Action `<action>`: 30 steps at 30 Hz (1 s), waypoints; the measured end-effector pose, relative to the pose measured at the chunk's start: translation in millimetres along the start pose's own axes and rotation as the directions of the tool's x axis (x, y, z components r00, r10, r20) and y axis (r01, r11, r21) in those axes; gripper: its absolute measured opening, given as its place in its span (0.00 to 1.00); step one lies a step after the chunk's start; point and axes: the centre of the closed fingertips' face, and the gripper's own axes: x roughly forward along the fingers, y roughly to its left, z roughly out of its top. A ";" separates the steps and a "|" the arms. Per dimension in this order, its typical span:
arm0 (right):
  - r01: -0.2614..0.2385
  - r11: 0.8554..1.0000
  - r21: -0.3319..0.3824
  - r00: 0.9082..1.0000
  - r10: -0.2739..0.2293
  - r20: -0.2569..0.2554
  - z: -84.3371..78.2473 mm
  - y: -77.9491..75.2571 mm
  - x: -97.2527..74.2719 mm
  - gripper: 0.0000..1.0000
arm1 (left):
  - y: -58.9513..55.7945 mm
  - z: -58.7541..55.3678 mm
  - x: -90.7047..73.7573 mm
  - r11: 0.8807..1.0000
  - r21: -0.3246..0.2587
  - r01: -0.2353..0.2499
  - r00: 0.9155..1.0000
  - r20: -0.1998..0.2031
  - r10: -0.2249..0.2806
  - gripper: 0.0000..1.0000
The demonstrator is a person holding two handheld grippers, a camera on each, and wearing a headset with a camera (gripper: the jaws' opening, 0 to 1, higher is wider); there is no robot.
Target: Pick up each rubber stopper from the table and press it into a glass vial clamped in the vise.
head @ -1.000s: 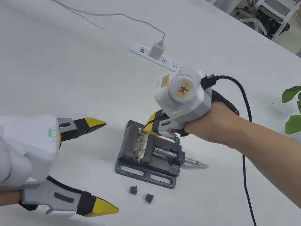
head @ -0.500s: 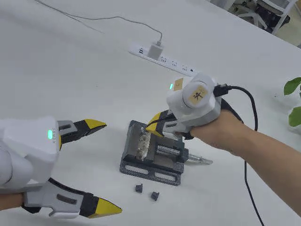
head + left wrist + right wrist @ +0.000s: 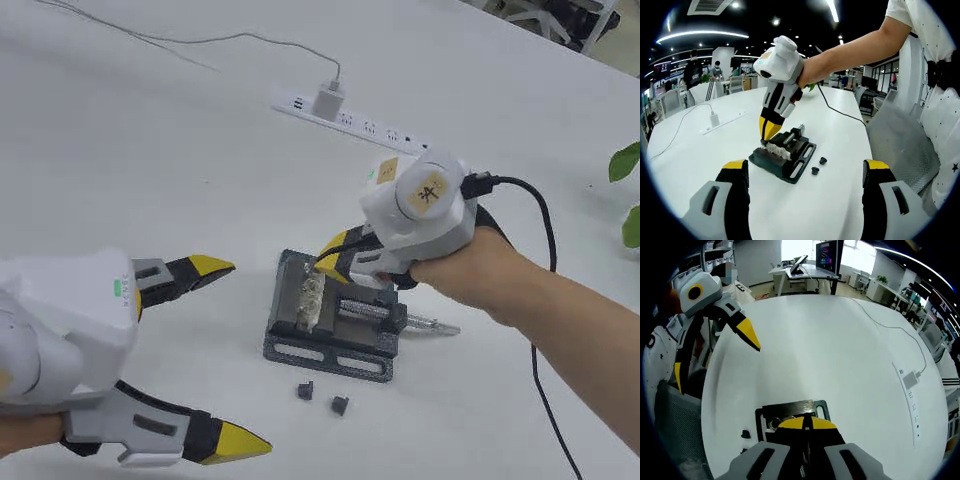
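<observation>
1. Jaws of the left gripper (image 3: 240, 352) stand wide apart and hold nothing. It hovers over the near tabletop (image 3: 150, 170), probably kept clear so the other hand has room to work.
2. Two rubber stoppers (image 3: 305, 390) lie loose just in front of the vise (image 3: 322, 356), near each other but not touching. They are small, dark and stubby, and they sit well within reach for the next pick.
3. The vise clamps a short row of glass vials (image 3: 312, 300) mouth-up, so each vial stays steady while something is pushed down into it. The glass looks pale and cloudy.
4. The right gripper (image 3: 326, 262) points steeply down with its jaws closed together, tips at the vial tops. That posture suits pressing. I cannot tell whether a stopper sits beneath the tips.
5. A power strip (image 3: 350, 120) lies far behind, well apart.
</observation>
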 end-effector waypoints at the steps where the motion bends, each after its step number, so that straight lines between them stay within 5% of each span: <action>1: -0.001 1.000 0.000 1.000 0.001 -0.003 0.1 0.1 -0.3 0.00 | 0.0 0.0 -0.1 1.000 0.000 0.000 1.000 0.000 0.000 0.94; 30: -0.004 1.000 -0.004 0.994 0.004 -0.106 -6.2 0.9 2.1 0.00 | 1.3 5.0 2.4 1.000 0.006 0.000 1.000 0.012 0.000 0.94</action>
